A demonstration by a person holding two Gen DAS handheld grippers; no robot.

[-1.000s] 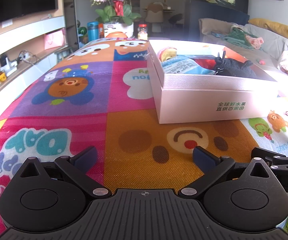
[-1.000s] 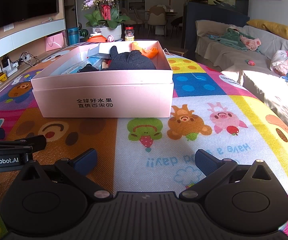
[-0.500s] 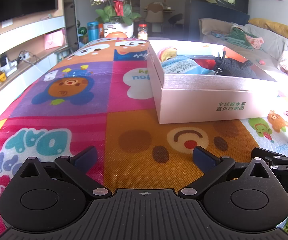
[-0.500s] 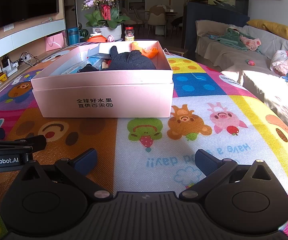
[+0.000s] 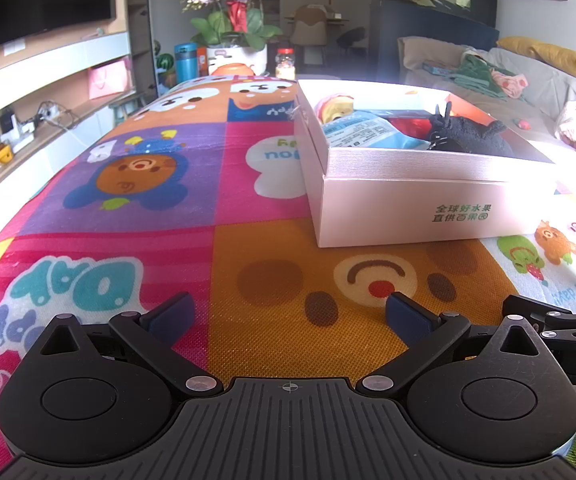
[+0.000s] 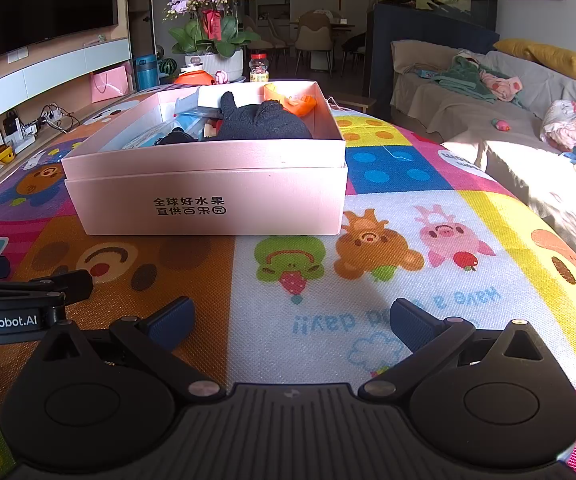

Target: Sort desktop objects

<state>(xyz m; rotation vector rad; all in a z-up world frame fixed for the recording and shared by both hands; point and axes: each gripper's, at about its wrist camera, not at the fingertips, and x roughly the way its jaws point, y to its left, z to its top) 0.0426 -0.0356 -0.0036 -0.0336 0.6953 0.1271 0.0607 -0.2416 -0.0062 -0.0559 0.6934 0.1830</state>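
Note:
A pink open box (image 5: pixel 428 208) (image 6: pixel 207 196) sits on the colourful cartoon mat (image 5: pixel 167 184) (image 6: pixel 408 264). Inside it lie a black plush toy (image 6: pixel 263 122) (image 5: pixel 468 142), a blue packet (image 5: pixel 364 130) (image 6: pixel 185 124), an orange item (image 6: pixel 296 102) and a red-yellow toy (image 5: pixel 334 108). My left gripper (image 5: pixel 290 314) is open and empty, low over the mat, in front and left of the box. My right gripper (image 6: pixel 292 318) is open and empty, in front and right of the box. Each gripper's side shows at the other view's edge.
A flower pot (image 6: pixel 211 56), a blue bottle (image 5: pixel 185 58) and a jar (image 6: pixel 258 68) stand past the mat's far end. A TV shelf (image 5: pixel 27 92) runs on the left. A sofa with clothes (image 6: pixel 508 96) is on the right.

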